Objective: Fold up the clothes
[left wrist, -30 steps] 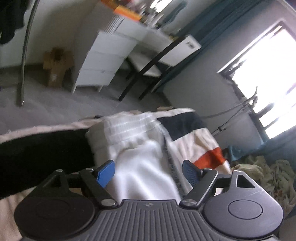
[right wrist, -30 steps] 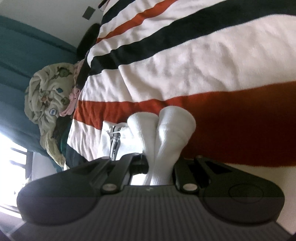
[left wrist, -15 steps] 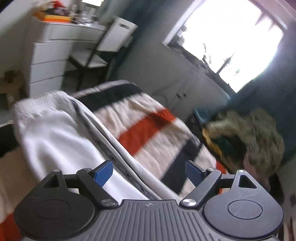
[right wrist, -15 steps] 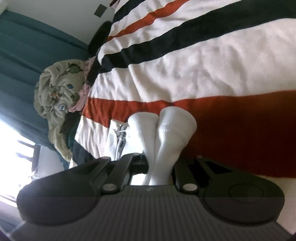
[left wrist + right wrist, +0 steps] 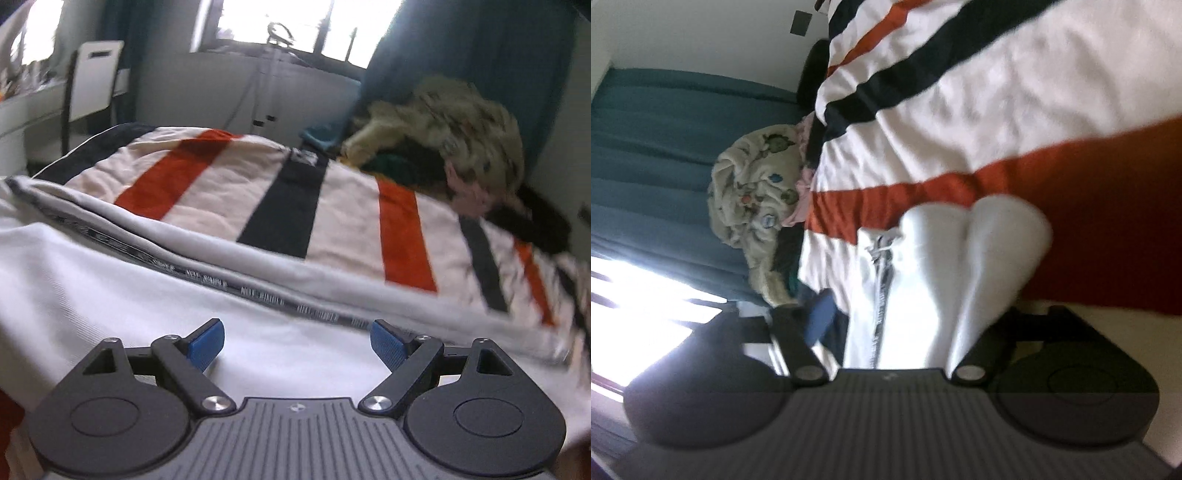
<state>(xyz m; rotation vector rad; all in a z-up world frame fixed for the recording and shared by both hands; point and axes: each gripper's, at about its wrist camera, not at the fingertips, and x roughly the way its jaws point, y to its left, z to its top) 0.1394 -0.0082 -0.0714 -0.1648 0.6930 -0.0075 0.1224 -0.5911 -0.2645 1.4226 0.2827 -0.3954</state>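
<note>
striped blanket [image 5: 343,206] clear, clothes heap [image 5: 454,133] beyond

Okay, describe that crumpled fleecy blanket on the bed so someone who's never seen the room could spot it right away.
Start at the bed with the striped blanket in cream, red and black. Follow it to the side by the teal curtain. There lies the crumpled fleece blanket, a heaped beige bundle; unlike the flat white trousers nearby, it is fluffy and printed with small cartoon animals.

A striped blanket [image 5: 229,192] in cream, red and black covers the bed. At its far right lies a heap of fleece [image 5: 454,122] against teal curtains [image 5: 461,48]. A chair [image 5: 92,85] stands far left beside the bright window [image 5: 280,18].
</note>
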